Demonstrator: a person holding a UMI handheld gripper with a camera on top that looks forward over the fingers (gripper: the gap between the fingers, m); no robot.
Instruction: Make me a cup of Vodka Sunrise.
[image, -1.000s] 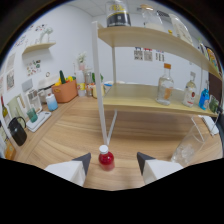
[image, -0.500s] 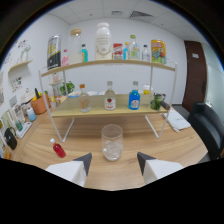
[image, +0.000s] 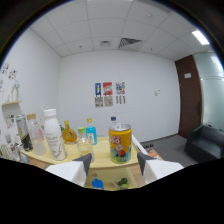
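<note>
Two fingers of our gripper (image: 114, 165) stand spread apart with nothing pinched between them. Just beyond them, on the top wooden shelf (image: 102, 159), a yellow can (image: 120, 143) with a colourful label stands upright, ahead of the gap. To its side we see a blue-capped bottle (image: 90, 134), an amber bottle (image: 69, 133), a tall white bottle (image: 52, 134) and a dark can (image: 23, 133). On the far white wall hang posters (image: 108, 94); a dark door (image: 191, 95) stands at the other side.
</note>
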